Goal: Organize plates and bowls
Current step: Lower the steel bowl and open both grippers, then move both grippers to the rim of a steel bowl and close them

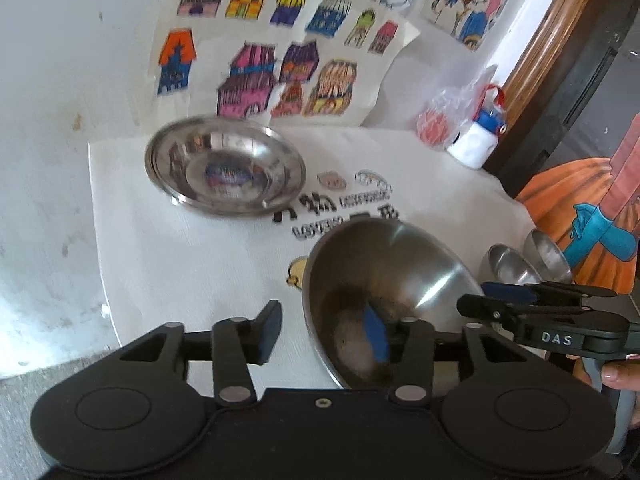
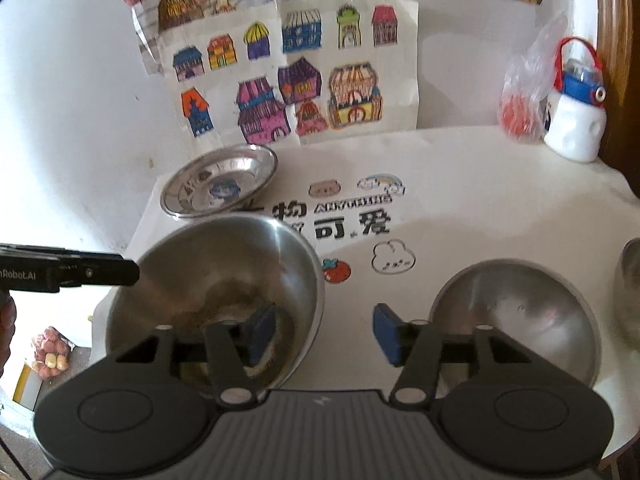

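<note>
A large steel bowl [image 1: 384,280] [image 2: 224,276] sits at the near edge of the white table. My left gripper [image 1: 324,332] is open, its jaws astride the bowl's left rim, one finger inside. My right gripper [image 2: 324,336] is open, astride the bowl's right rim, its left finger inside; it also shows in the left wrist view [image 1: 532,300]. A stack of shallow steel plates [image 1: 224,164] [image 2: 220,184] lies at the far left. A second steel bowl [image 2: 516,320] sits right of my right gripper. Small steel bowls [image 1: 512,264] stand at the right.
A white cloth with printed characters [image 2: 352,220] covers the table. A white and blue bottle [image 2: 576,120] and a plastic bag [image 2: 524,92] stand at the back right. Drawings hang on the wall [image 2: 296,80] behind. The table edge is near on the left [image 1: 112,320].
</note>
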### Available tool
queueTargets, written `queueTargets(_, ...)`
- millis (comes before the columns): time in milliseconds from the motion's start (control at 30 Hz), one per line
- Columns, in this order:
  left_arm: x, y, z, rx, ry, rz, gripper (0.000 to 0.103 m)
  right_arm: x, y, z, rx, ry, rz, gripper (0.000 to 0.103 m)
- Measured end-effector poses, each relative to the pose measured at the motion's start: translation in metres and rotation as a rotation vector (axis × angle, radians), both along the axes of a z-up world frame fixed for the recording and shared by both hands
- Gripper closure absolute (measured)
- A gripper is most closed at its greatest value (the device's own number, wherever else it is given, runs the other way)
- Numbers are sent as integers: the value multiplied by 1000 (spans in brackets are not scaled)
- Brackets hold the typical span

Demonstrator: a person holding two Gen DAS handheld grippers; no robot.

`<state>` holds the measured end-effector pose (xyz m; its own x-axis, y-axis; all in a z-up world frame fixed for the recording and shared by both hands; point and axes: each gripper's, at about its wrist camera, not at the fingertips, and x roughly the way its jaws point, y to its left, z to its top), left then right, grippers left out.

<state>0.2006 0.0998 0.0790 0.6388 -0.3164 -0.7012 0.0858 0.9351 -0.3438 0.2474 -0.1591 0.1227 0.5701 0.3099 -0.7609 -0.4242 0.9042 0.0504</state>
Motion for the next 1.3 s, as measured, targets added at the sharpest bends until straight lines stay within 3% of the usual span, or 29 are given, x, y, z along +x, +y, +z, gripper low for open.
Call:
queueTargets(233,-5,-17,31,56,-151,-12,23,-13,-20,32,14,-101,-28,16)
queueTargets(433,1,-51,42,38,-200,-68,12,-31,-52,56,-5,-200,-82,6)
queueTargets(667,4,-107,39,23,-204,-189,7,-64,-111,68,-46,-316,-192,2)
queueTargets(1000,14,-181,25,19,-173,-330,1,-78,-179,47,-11,-271,-316,1)
queueTargets(1300,58,-208,13,129,-67,-355,1,-49,-193,13,139,-205,-370,6)
